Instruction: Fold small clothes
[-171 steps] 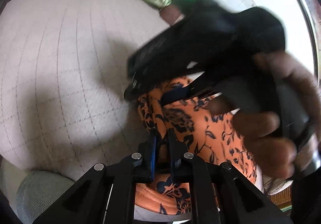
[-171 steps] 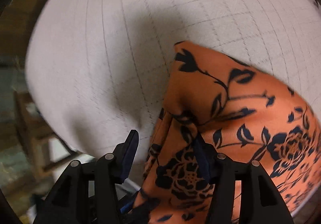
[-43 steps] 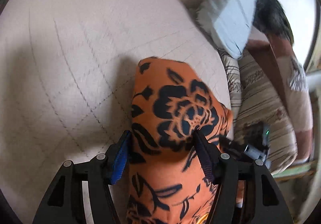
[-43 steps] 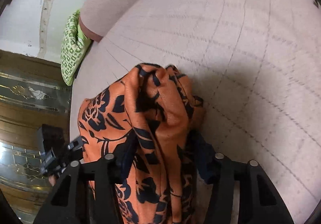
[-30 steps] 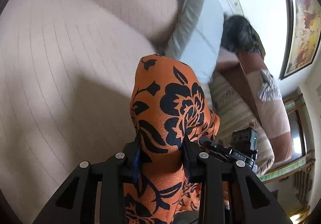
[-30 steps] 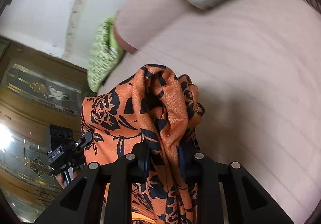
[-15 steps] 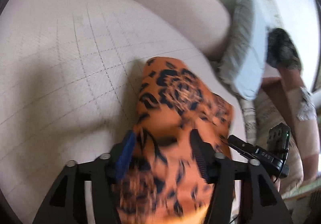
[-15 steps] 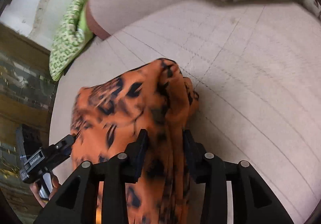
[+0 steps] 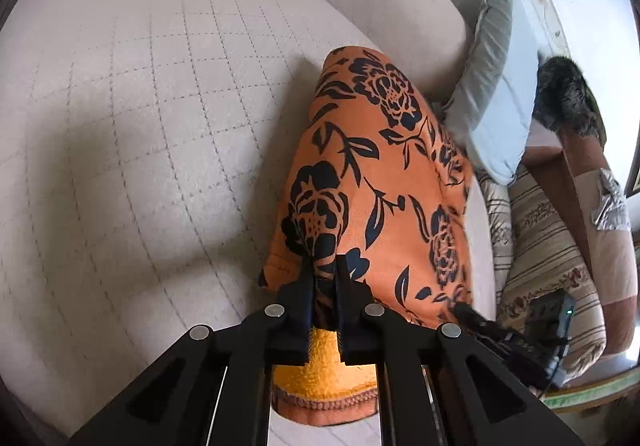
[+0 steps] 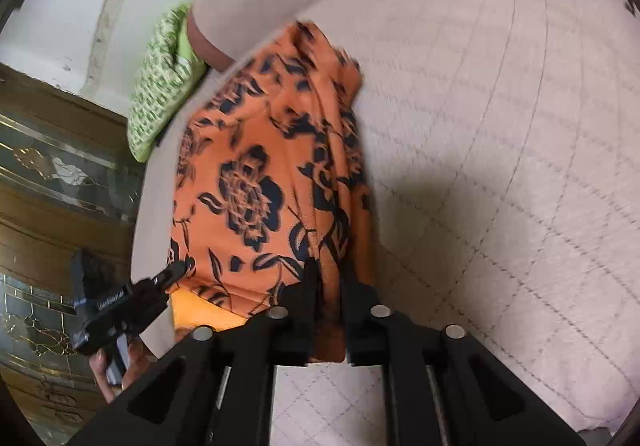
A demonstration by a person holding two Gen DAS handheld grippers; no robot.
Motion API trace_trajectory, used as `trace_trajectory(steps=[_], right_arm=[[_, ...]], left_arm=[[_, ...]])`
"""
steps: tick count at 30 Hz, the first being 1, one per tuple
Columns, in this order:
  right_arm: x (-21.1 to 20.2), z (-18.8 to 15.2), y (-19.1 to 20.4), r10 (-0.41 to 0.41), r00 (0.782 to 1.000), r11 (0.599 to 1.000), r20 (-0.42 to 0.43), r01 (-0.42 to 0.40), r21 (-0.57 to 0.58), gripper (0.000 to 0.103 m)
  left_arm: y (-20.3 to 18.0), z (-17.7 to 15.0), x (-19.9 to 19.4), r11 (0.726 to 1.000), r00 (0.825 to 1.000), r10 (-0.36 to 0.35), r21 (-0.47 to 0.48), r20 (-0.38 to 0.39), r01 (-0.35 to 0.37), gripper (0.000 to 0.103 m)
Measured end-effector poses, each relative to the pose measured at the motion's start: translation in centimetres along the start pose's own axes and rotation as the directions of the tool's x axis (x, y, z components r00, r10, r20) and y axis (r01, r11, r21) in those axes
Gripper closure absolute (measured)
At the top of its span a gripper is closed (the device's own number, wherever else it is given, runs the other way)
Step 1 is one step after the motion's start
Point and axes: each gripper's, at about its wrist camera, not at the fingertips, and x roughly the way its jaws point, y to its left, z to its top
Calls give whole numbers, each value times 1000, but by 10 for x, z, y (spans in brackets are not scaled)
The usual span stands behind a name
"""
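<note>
An orange garment with black flowers lies stretched away from me on the pale quilted bed, its near hem lifted. My left gripper is closing, its pads pinching the hem at the left corner. In the right wrist view the same garment runs forward, and my right gripper is closing on its right near corner, cloth pressed between the pads. Each gripper shows in the other's view: the right gripper at the cloth's right edge, the left gripper at its left, held by a hand.
The quilted bed spreads wide to the left of the cloth. A beige bolster and a grey pillow lie beyond it. A person rests on striped cushions. A green cushion and a wooden glass-panelled door are left.
Both grippers have come down towards the bed. The garment, bunched and raised before, now lies longer and flatter. Both pairs of jaws, wider half a second ago, have narrowed onto the hem.
</note>
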Motion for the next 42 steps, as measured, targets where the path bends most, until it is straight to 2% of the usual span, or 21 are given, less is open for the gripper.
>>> trace_trajectory(steps=[3,6,7,8,10,13,15,16,17,18,19,21,24,28,30,33,35,37,39,40,42], right_arm=[[26,3,-1,-62,997,998,-40,61,-19,93],[10,2,4,-41,999,999,-12,41,-6,82],[0,-1,8,-27,1000,1000,6,27,-14,74],[-10,-6,11,2,1000,1000,20,-1,-28,56],[-16,-13,12,16,1000,999,27,-15,-44,35],[-11,-26,4,-14,1000,999,-7,14,-49,37],[0,-28,-5,-9,1000,1000,-15,9,1,47],[4,-30,-11,5,1000,1000,-16,-5,22,58],[9,-30,-16,30,999,998,-22,-29,49,75],[12,-31,-20,53,998,996,-38,-50,71,85],[11,-34,-20,57,998,995,-39,-54,82,95],[3,-38,-11,47,999,997,-18,-46,54,100],[-6,-43,-4,9,1000,1000,0,-10,16,100],[16,-42,-10,-44,998,998,-36,45,31,100],[13,-45,-8,-16,999,999,-49,18,43,98],[-7,-51,4,11,1000,1000,-26,-11,4,86],[-21,-51,10,7,1000,1000,5,-7,-11,52],[-31,-46,12,40,999,999,37,-40,1,47],[-33,-35,12,68,996,997,59,-69,18,46],[-30,-27,11,65,995,997,71,-67,28,41],[-19,-15,10,31,997,998,73,-34,44,39]], left_arm=[[6,-8,17,994,993,109,29,-40,-108,93],[-8,-21,1,990,992,124,70,-24,-122,82],[-13,-25,-7,993,995,96,78,-21,-94,71],[-14,-29,-16,995,998,60,75,-20,-59,58],[-12,-42,-32,998,1000,25,61,-8,-25,46],[5,-58,-47,999,998,-8,46,-56,10,46],[1,-63,-33,998,996,29,59,-81,-24,48],[3,-62,-26,997,995,55,67,-88,-49,49],[3,-60,-19,995,993,71,75,-91,-65,58],[5,-57,-12,995,992,84,70,-93,-78,72],[9,-56,-9,996,991,87,46,-107,-82,94],[8,-56,-18,999,995,42,30,-91,-39,96],[6,-60,-32,996,998,45,76,-46,-42,96],[22,-64,-14,995,992,89,46,-87,-85,93],[14,-67,-21,994,993,91,75,-78,-85,91],[10,-67,-46,994,996,61,92,-66,-55,75],[11,-65,-59,995,998,48,88,-29,-45,59],[12,-56,-70,996,1000,25,80,8,-25,51],[11,-43,-70,997,999,30,73,29,-32,51],[10,-36,-67,997,999,41,64,32,-43,51],[8,-22,-55,997,998,52,51,34,-53,50]])
